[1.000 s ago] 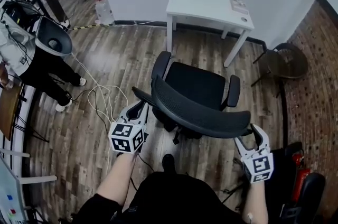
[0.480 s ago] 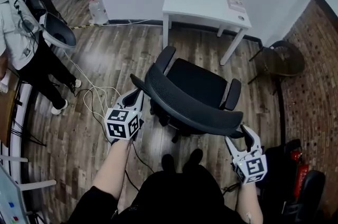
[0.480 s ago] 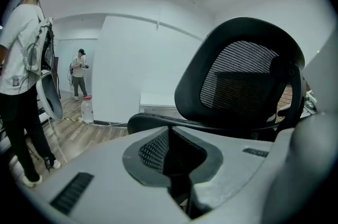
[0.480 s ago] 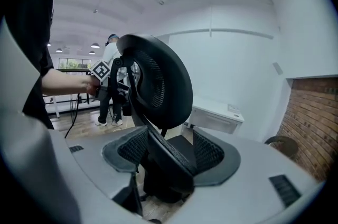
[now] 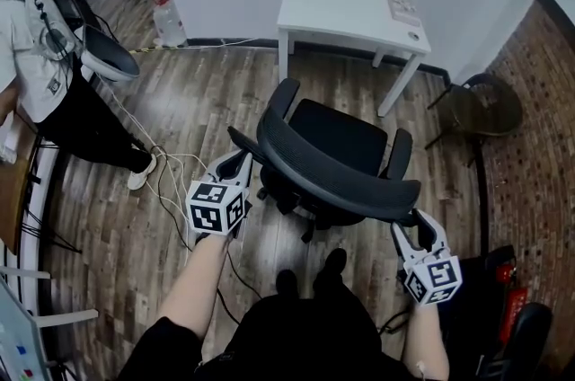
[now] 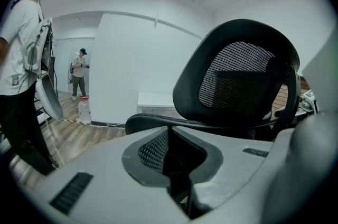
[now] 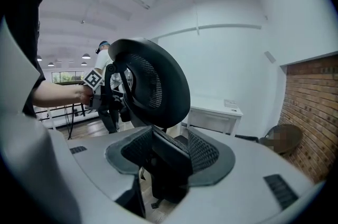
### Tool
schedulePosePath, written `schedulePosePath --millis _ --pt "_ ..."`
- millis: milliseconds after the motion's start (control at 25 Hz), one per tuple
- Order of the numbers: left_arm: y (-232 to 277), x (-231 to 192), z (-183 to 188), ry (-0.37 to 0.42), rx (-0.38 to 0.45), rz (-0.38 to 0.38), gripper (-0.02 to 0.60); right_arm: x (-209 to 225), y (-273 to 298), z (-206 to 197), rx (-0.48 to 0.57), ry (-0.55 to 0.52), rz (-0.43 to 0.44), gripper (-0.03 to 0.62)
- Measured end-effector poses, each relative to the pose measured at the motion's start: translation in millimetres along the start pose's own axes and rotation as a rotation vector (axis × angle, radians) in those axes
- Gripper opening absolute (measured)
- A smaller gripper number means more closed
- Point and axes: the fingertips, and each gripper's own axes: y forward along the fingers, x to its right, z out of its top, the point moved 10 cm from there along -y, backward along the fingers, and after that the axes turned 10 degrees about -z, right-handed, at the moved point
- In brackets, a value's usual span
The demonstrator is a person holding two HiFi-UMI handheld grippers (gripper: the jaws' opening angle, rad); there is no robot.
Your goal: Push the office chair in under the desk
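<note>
Office chair [image 5: 337, 141] sits on the wood floor just short of the white desk [image 5: 346, 6], seat facing the desk and not yet under it. The left gripper [image 5: 235, 165] is clamped narrow on the left end of the backrest [image 5: 332, 177]. The right gripper [image 5: 418, 228] is at the backrest's right end. Its jaws are fairly wide and closing, with the black frame edge between them.
</note>
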Motion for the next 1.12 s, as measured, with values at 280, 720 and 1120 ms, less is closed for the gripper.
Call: schedulePosePath --millis 280,720,1120 --pt "37 -8 18 0.028 -0.022 0.018 0.011 33 40 12 0.012 0.004 0.006 0.215" --pt "123 -43 54 -0.019 0.000 0.105 0.011 86 129 42 0.007 -0.090 0.115 0.181" --pt "187 -91 90 0.008 0.009 0.112 0.011 108 207 70 0.003 -0.089 0.124 0.169"
